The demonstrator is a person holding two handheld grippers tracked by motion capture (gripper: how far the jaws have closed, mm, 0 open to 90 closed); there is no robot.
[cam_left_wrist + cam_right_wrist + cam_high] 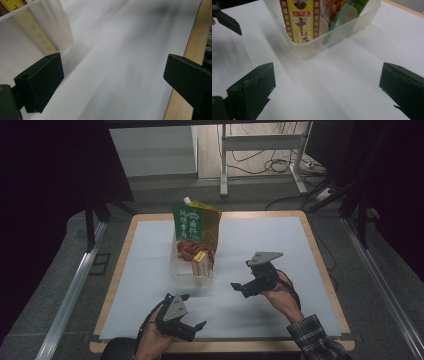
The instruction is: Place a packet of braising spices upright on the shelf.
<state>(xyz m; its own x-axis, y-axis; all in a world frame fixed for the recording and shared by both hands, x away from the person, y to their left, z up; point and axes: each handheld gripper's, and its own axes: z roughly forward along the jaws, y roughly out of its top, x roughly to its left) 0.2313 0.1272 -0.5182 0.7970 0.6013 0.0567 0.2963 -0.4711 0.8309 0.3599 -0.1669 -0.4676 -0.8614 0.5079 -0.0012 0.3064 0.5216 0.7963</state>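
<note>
Tabletop (260, 317) with a white cover spans the middle of the high view. At its centre a clear tub (181, 268) holds a tall green pouch (197, 222) and a yellow box (199, 262). Near the bottom edge, left claw (191, 312) and right claw (241, 276) gape wide, both empty, apart from the tub.

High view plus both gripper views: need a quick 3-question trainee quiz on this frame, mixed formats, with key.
1. True or false: the left claw is shut on the yellow box.
2. What holds the green pouch? A) a clear plastic bin B) a metal tray C) a paper bag
3. Fill in: the right claw is ___, holding nothing.

Key:
1. False. Its jaws stand apart over the white table surface, clear of the box.
2. A. The clear plastic bin holds the pouch, the box and a red snack packet.
3. Open.
</note>
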